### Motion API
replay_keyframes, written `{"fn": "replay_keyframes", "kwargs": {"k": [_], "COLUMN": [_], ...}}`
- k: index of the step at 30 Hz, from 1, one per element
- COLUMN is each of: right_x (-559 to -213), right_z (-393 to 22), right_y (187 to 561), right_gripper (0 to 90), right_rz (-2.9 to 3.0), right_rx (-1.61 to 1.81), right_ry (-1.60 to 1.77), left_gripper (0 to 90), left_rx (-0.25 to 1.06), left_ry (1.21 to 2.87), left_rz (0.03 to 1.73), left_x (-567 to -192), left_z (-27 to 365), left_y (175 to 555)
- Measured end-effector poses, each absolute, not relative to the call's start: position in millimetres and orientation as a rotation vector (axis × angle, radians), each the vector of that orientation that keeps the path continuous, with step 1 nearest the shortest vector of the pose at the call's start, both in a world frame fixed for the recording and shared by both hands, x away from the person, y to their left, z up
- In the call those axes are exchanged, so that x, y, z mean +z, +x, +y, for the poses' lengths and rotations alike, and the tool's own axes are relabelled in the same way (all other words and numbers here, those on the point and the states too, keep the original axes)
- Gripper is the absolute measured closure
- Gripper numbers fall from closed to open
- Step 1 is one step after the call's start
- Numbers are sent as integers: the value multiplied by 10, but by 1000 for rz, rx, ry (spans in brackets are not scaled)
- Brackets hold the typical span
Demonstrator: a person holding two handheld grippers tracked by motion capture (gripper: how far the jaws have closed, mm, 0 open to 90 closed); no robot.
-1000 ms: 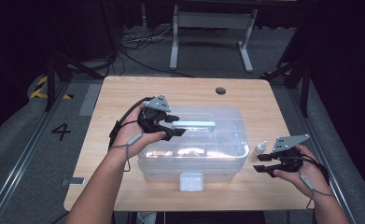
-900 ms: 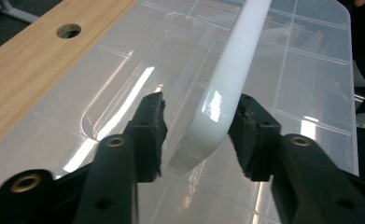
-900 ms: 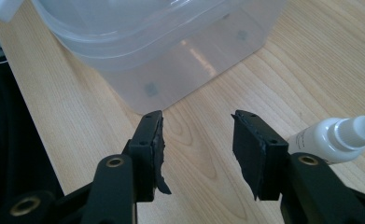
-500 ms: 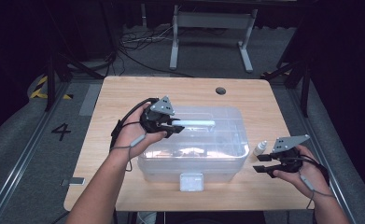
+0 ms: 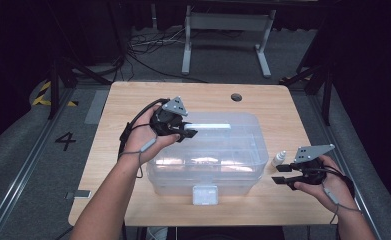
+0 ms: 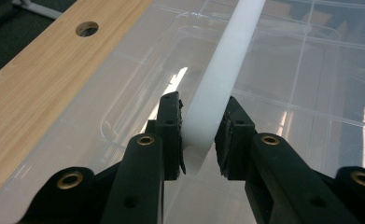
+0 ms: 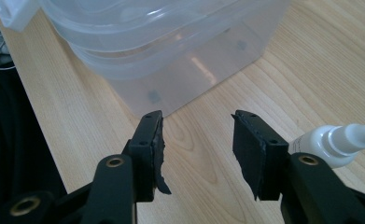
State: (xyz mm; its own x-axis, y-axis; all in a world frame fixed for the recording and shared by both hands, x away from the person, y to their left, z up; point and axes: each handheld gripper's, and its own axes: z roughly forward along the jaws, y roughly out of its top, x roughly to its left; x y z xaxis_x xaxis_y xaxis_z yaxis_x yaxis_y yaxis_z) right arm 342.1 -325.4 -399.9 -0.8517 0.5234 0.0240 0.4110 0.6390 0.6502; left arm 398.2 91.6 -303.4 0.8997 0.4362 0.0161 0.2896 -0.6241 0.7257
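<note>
Dark studio floor with cables surrounds a pale wooden table (image 5: 133, 100), on which a large clear plastic storage box (image 5: 208, 170) with a clear ribbed lid sits near the middle. Along the far edge of that lid lies a long white plastic handle bar (image 5: 210, 126), its long axis running across the table from the person's left to right.

At the bar's left end sits the left gripper (image 5: 183, 131). In the left gripper view the bar (image 6: 222, 70) runs straight away from the camera between the two black jaws, which have just been closing and now pinch its near end, pads against both sides. So the grip lies in line with the bar, not across it, and the rest of the bar stretches off toward the right side of the box. Whether the bar is a latch hinged to the lid or a loose piece, I cannot tell from here.

Off to the right, the right gripper (image 5: 282, 174) hovers low above the table beside the box's short wall, jaws about half apart with nothing between them. A small white dropper bottle (image 7: 334, 140) stands just beside its right jaw. Being well apart from the bar, the right hand is the farther one; the left does the work on the lid.
</note>
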Motion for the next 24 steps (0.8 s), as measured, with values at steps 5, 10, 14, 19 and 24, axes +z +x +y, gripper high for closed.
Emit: {"fn": "replay_keyframes", "kwargs": {"k": [5, 10, 14, 19, 24], "right_x": [-3970, -3939, -3910, -3847, -3777], "right_z": [-3260, -3257, -3251, -3245, -3242], "right_y": [3402, 3383, 3364, 3323, 3278], "right_gripper": [547, 559, 570, 629, 752], "right_rz": [2682, 2671, 2663, 2644, 2637], "right_rx": [1023, 1046, 1065, 1113, 1216], "right_ry": [767, 755, 743, 727, 721], "left_gripper": [736, 735, 734, 733, 732], "left_rx": [212, 195, 183, 168, 154], "left_ry": [2300, 2309, 2313, 2300, 2293], "left_rz": [530, 547, 554, 575, 589], "left_x": [-2974, -2913, -2874, -2833, -2805], "left_z": [914, 913, 917, 925, 934], "left_y": [4054, 4124, 4177, 4251, 4318]}}
